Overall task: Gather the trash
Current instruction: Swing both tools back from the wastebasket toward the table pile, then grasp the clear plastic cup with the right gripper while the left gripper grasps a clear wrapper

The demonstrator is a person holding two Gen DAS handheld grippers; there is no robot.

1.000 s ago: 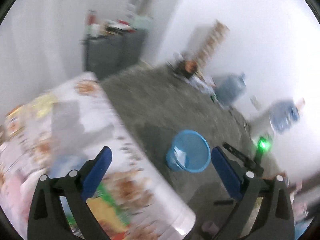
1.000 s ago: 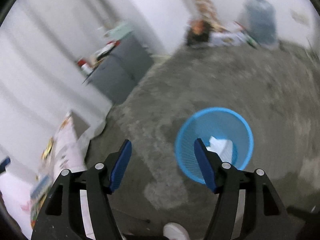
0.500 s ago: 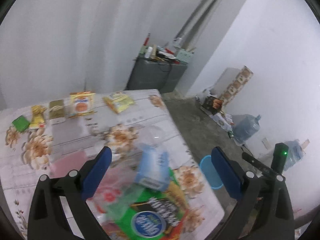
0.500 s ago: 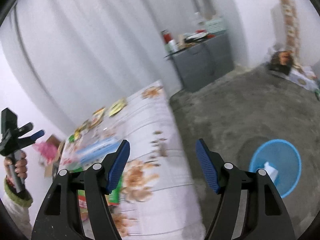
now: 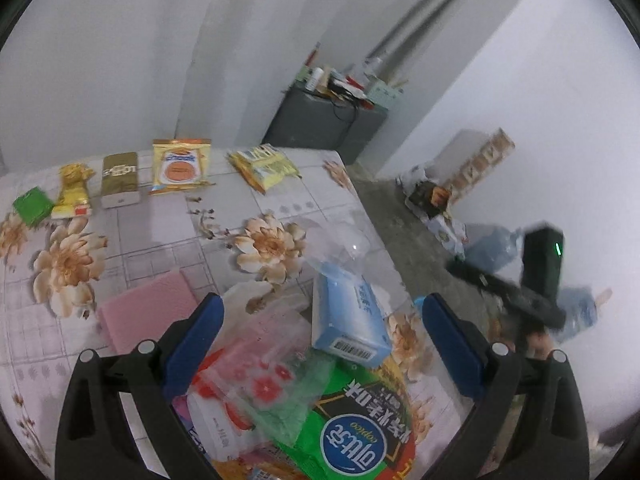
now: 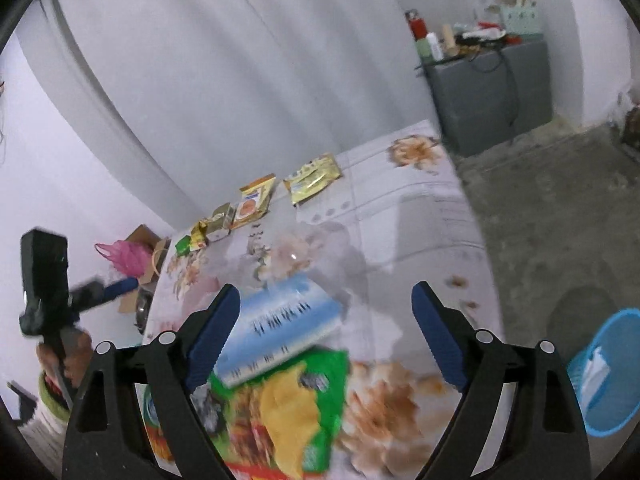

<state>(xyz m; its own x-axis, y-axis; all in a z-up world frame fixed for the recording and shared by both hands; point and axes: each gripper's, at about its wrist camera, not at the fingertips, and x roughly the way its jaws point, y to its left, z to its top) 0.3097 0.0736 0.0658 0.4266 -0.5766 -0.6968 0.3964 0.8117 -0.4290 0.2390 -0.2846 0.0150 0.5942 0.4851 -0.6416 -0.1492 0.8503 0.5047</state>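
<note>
A heap of trash lies on the floral-cloth table (image 5: 132,248): a blue tissue pack (image 5: 352,320), a green snack bag (image 5: 352,436), a clear bag with red flowers (image 5: 260,376) and a pink pad (image 5: 148,312). My left gripper (image 5: 322,300) hovers open over the heap, holding nothing. My right gripper (image 6: 326,290) also hangs above the table near the tissue pack (image 6: 280,332) and green bag (image 6: 288,412). Its jaws are opening and the pads touch nothing. The blue basket (image 6: 608,372) stands on the floor at the right with white paper inside.
Several snack packets (image 5: 180,164) line the table's far edge, and a crumpled clear bottle (image 5: 344,240) lies nearer. A grey cabinet (image 6: 488,92) stands against the wall. Water jugs (image 5: 492,248) and clutter sit on the concrete floor. A pink bag (image 6: 124,256) lies beyond the table's left end.
Both views have swung away from the floor and the blue basket onto the table and its trash heap. The right jaws stand wider than before.
</note>
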